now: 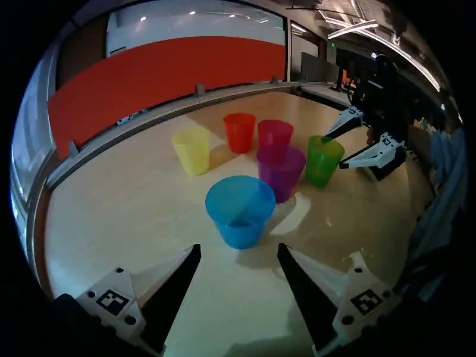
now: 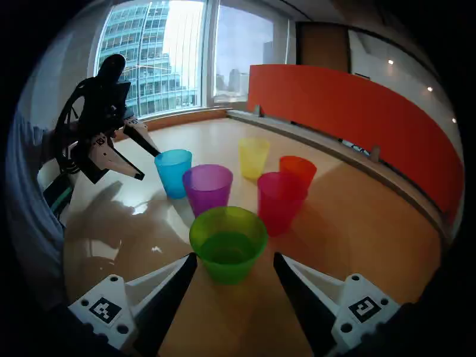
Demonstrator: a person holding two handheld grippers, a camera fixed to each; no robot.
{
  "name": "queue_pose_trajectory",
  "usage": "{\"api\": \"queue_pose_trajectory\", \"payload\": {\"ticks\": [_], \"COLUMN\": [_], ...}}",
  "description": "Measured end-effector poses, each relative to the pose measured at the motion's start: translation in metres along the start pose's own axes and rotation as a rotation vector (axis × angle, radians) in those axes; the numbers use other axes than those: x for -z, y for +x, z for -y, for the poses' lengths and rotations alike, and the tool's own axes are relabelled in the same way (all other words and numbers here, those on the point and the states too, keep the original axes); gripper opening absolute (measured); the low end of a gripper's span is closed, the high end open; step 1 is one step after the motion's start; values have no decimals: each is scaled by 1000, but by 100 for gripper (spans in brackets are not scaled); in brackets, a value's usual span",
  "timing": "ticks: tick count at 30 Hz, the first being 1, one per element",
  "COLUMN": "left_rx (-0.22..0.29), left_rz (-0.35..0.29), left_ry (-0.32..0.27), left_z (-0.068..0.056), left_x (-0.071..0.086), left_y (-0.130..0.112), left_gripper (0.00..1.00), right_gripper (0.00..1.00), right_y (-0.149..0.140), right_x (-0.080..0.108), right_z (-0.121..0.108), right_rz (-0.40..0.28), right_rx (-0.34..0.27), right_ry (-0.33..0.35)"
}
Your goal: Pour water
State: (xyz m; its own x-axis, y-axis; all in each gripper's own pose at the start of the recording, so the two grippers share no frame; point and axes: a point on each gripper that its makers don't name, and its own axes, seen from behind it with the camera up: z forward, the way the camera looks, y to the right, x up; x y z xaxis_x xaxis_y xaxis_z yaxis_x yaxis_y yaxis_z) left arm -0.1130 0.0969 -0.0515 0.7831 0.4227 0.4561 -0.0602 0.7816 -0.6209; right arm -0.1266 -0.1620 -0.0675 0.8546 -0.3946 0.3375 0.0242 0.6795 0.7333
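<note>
Left gripper was spread wide; blue cup stood just ahead of its tips, untouched. Right gripper was likewise spread, green cup just at its tips. Both cups upright on table.

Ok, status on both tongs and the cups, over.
Left tongs open, lined up on blue cup. Right tongs open, lined up on green cup. Neither gripped yet. Purple cup stands close to both.

Pale wooden table | stood upright, clustered on it: blue cup, purple cup, green cup, pink cup, orange cup, yellow cup
</note>
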Motion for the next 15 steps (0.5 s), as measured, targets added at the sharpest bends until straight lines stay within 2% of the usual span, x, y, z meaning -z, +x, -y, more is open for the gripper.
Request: {"api": "queue_pose_trajectory", "payload": {"ticks": [15], "left_rx": [39], "left_rz": [-75], "left_ry": [88], "left_z": [15], "left_x": [28], "left_y": [8], "left_gripper": [96], "right_gripper": [100], "right_y": [-5], "right_x": [46], "right_z": [-23], "right_rz": [-54], "right_rx": [-48], "right_ry": [-119]}}
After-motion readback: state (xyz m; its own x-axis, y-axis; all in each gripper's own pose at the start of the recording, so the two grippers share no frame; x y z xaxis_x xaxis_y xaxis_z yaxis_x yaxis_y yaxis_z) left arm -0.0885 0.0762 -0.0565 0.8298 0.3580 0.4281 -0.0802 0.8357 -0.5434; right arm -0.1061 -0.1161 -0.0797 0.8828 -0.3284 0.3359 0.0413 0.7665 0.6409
